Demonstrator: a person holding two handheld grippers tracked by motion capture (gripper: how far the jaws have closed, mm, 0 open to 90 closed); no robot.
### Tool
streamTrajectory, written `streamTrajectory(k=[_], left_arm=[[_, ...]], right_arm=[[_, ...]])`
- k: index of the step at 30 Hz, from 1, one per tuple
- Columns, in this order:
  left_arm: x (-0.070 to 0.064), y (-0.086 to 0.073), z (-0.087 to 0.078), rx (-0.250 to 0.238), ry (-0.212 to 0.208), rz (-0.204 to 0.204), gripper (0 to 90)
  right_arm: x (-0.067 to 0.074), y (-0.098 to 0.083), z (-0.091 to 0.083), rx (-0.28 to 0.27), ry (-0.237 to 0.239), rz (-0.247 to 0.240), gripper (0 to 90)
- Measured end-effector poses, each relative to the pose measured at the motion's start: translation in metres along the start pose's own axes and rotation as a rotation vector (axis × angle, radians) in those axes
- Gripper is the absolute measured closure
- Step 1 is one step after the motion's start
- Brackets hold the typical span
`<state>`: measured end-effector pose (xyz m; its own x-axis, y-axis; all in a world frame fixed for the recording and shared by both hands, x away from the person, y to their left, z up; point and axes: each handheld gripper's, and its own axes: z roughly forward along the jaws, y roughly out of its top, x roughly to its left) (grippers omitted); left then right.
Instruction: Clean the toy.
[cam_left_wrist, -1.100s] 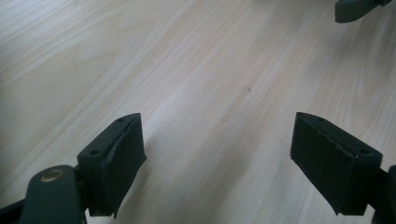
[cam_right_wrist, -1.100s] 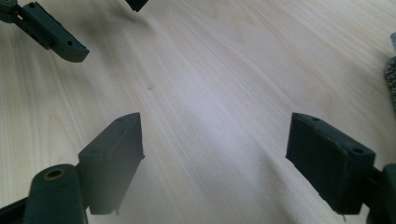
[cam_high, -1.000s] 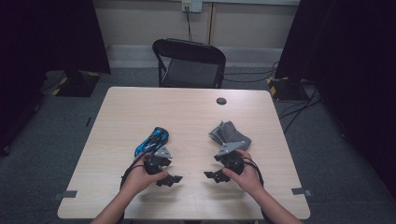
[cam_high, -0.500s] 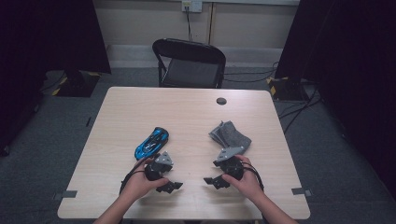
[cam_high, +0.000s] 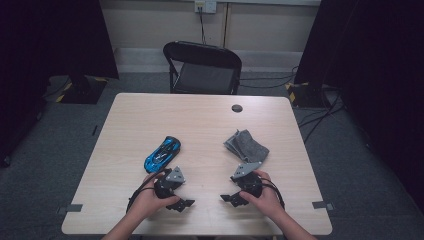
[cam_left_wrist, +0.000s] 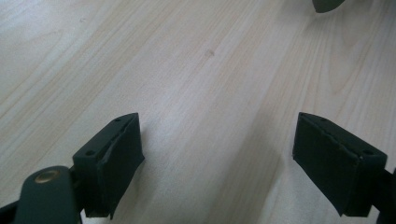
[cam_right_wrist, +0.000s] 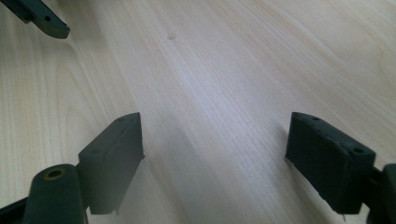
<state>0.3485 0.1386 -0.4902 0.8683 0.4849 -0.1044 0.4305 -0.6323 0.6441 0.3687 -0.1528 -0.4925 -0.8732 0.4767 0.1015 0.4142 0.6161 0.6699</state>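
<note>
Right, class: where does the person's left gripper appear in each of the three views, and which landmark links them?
High view: left gripper sits low, left of centre, open jaws pointing right.
Left gripper view: left gripper rises from the bottom edge, jaws apart over bare wood.
Right gripper view: left gripper shows as a jaw tip, top left.
Shared landmark: the pale wooden table.

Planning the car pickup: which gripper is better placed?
Probably left. The left gripper sits just below the car, jaws open and empty. The right gripper is nearer the cloth.
</note>
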Motion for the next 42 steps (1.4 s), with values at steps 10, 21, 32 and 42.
streamTrajectory(k=[10,21,32,42], left_arm=[[-0.004,-0.005,0.001,-0.011,0.023,0.066,14.2],[-0.007,-0.009,0.004,-0.037,0.02,0.092,7.4],[-0.009,-0.013,0.007,-0.068,0.012,0.106,0.0],[-0.009,-0.013,0.008,-0.073,0.011,0.106,0.0]], right_arm=[[0.004,-0.006,0.0,-0.017,-0.031,-0.049,17.6],[0.007,-0.015,0.001,-0.081,-0.054,-0.06,17.3],[0.009,-0.016,0.0,-0.08,-0.048,-0.07,17.3],[0.009,-0.016,0.001,-0.077,-0.043,-0.076,15.8]])
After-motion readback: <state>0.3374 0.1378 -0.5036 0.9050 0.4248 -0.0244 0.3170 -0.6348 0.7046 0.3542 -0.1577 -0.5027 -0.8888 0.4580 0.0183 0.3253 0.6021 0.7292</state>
